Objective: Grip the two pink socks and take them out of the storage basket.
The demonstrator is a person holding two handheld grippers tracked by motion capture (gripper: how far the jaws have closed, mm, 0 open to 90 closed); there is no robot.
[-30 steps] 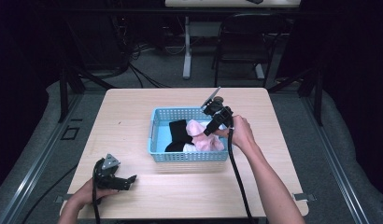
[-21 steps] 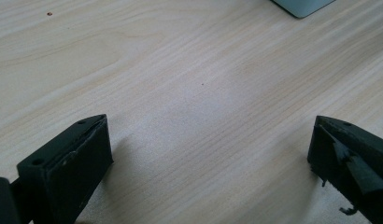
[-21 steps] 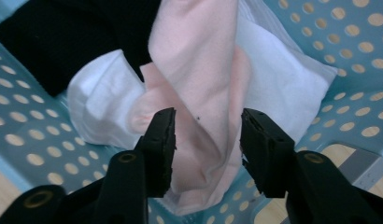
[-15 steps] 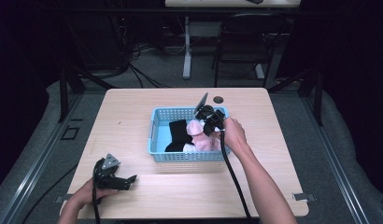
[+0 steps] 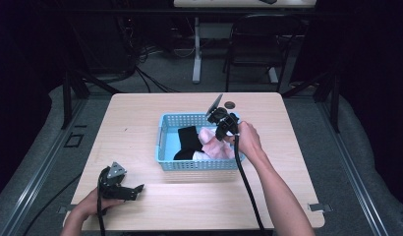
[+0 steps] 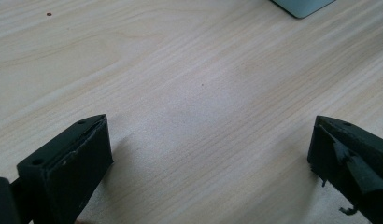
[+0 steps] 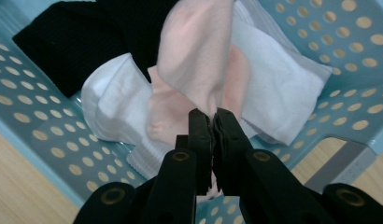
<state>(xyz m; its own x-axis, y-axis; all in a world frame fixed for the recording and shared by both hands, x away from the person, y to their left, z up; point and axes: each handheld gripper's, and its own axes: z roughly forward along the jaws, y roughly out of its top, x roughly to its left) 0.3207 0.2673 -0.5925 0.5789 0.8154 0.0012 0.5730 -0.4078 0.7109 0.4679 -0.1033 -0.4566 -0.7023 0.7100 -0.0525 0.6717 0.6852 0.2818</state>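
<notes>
Pink sock [image 7: 195, 60] pinched in right tool [image 7: 212, 122], above blue basket [image 7: 49, 135]

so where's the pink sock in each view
high view: the pink sock lies in the right half of the blue basket, just below the right tool.
right gripper view: pink sock at centre, pinched between the closed jaws, over white cloth.
left gripper view: bare table, a basket corner at the top edge.
shared landmark: the blue basket.
</notes>
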